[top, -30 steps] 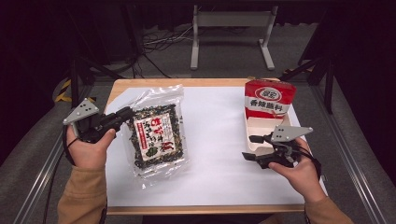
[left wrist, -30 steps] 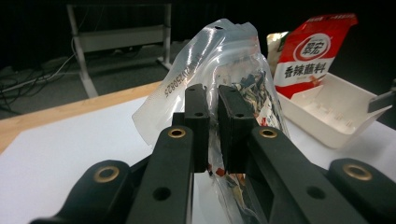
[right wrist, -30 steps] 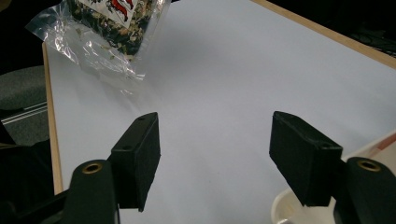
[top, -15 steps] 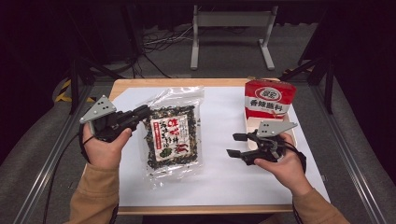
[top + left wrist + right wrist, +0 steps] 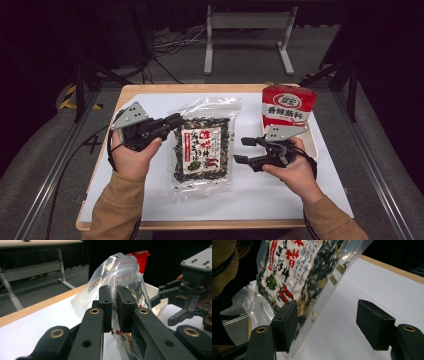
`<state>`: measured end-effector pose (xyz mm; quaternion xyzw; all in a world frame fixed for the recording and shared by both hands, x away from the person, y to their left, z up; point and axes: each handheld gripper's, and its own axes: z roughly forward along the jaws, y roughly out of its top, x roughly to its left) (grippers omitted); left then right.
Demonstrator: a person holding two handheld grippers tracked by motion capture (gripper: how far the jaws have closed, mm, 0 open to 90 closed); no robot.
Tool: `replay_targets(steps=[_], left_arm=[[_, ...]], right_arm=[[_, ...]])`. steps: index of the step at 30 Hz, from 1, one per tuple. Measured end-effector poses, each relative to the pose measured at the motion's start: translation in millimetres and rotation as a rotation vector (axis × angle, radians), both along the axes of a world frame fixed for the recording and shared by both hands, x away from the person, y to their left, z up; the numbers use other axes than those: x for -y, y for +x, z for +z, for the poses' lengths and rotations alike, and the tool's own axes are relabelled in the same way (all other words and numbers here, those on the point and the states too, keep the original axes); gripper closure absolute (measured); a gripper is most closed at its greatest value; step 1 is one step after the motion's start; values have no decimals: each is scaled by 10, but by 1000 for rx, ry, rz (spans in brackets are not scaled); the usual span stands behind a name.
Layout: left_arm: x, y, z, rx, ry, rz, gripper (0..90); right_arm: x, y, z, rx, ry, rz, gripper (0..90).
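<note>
The left gripper (image 5: 172, 121) is clamped on the side edge of the clear packet of dried greens (image 5: 202, 150), its two black pads pinching the plastic film flat between them, as the left gripper view shows with the packet (image 5: 120, 272) rising up behind the jaws. The packet sits at the middle of the white table top (image 5: 280, 195), lifted along its left edge and, I judge, tilted off the surface. The right gripper (image 5: 244, 150) comes in from the other side with its jaws spread and nothing pinched; they have just been opening a little wider, and in the right gripper view the packet's edge (image 5: 294, 277) lies against one pad while the other pad stands well clear. To do this step well, the right hand should slide in until film, not the bulky filling, lies between both pads, then close firmly while the left keeps its hold steady, so the packet hangs evenly between two grips. The packet's label carries red and blue East Asian writing with a green leaf and red chilli drawings; its seal bears a printed code that looks like 20250825, though it is read upside down. Behind the right hand, a red bag (image 5: 289, 105) with white characters stands in a pale tray (image 5: 313, 145).
</note>
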<state>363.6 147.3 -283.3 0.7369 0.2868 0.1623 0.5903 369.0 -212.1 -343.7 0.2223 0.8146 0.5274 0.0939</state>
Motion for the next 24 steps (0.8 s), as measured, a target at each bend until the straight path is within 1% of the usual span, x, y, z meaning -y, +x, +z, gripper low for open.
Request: replay_targets(steps=[5,7,8,10,17,19,24], left_arm=[[112,3,7,10,-6,-28,833],[164,5,6,9,-6,-49,833],[164,5,6,9,-6,-49,833],[217,3,-2,12,-3,-69,833],[285,-6,-20,14,-1,-94,833],[300,-4,-32,16,-5,-100,833],[342,-10,-45,18,-11,-116,832]], right_arm=[[-4,33,9,-22,21,4,322],[-11,43,-4,-44,32,10,317],[-15,44,-9,-44,31,9,316],[-24,45,-19,-55,38,15,315],[-46,44,-29,-64,47,28,297],[-51,49,-36,-73,51,25,275],[-58,61,-63,-109,58,29,274]])
